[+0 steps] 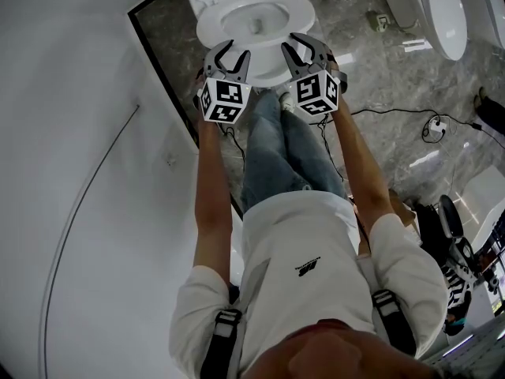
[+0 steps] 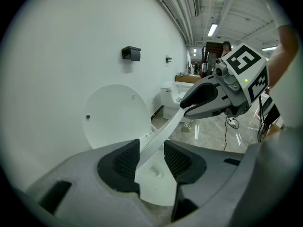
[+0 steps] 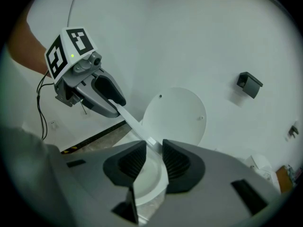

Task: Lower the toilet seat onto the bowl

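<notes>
A white toilet stands against the wall, its round lid [image 2: 113, 117] [image 3: 177, 112] upright. The toilet seat [image 1: 296, 14] is a white ring over the bowl [image 1: 264, 71]. My left gripper [image 1: 233, 52] [image 2: 151, 150] is at the seat's front left and my right gripper [image 1: 304, 47] [image 3: 154, 150] at its front right. In both gripper views the seat [image 2: 170, 124] [image 3: 130, 117] shows edge-on as a thin band running from between one pair of pads to the other gripper's jaws. Each gripper is shut on the seat's rim. Whether the seat rests on the bowl I cannot tell.
A white wall runs along the left, with a black floor strip [image 1: 166, 77] at its foot. The person's legs [image 1: 284, 148] stand just before the bowl. A second toilet [image 1: 442, 6] is at the far right, and cables [image 1: 434, 125] lie on the marble floor. A black fitting [image 2: 131, 53] hangs on the wall.
</notes>
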`<state>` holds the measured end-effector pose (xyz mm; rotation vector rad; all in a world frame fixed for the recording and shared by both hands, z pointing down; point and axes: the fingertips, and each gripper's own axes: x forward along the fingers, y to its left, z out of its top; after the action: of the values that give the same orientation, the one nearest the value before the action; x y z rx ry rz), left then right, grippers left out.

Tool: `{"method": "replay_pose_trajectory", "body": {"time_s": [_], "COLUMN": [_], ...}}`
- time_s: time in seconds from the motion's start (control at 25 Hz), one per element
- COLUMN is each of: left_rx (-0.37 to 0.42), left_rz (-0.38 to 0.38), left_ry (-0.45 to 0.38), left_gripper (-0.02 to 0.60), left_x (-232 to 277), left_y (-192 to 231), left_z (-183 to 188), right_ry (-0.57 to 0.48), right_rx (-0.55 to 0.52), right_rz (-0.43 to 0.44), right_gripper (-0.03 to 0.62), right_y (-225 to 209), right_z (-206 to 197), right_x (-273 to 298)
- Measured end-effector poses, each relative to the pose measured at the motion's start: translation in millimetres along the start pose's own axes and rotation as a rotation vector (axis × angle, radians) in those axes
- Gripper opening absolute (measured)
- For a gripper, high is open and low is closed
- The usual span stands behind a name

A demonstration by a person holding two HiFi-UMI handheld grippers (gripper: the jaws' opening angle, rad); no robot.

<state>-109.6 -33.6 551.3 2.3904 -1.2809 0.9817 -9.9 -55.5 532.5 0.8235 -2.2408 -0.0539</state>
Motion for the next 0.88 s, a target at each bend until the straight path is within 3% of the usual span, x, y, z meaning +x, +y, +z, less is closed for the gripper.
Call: {"method": "replay_pose_trajectory", "body": {"time_s": [0.88], "left_rx": [0.028], "left_rz": [-0.028], "left_ry": [0.041], "left_gripper": [0.169], "left_x": [4], "left_y": [-34], "left_z": [-33], "right_ry": [0.052], "right_rx": [-0.004], "right_rz": [0.035], "right_gripper": [0.115], "right_y": [27], "right_z": [-37], "right_x": [-7]}}
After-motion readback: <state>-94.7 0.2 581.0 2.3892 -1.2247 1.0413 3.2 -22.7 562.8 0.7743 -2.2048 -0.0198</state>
